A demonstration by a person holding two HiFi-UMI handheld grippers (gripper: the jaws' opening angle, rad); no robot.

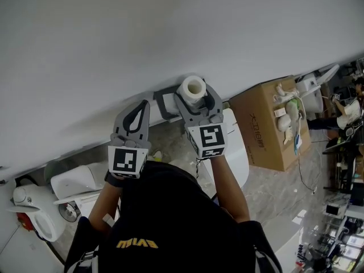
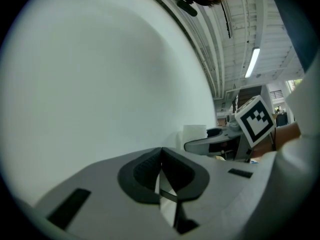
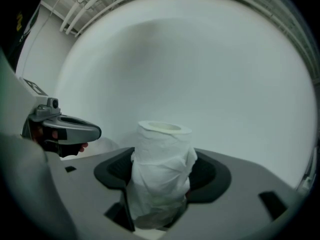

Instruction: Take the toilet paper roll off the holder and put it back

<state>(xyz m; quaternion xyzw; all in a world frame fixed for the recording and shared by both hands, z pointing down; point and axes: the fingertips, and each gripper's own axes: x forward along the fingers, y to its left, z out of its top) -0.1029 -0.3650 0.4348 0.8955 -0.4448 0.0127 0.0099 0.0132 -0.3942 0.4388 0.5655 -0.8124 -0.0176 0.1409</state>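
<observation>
A white toilet paper roll stands upright close to the white wall, and my right gripper is shut on it, one dark pad on each side. In the right gripper view the roll fills the gap between the jaws of that gripper, and its wrinkled outer sheet is pressed in. A dark holder bracket sits on the wall just left of the roll. My left gripper is shut and empty, level, a little left of the bracket. The left gripper view shows its jaws meeting, with the roll off to the right.
The white wall is right in front of both grippers. Below stand a white toilet under the right arm, more white sanitary ware at the left, and a cardboard box at the right.
</observation>
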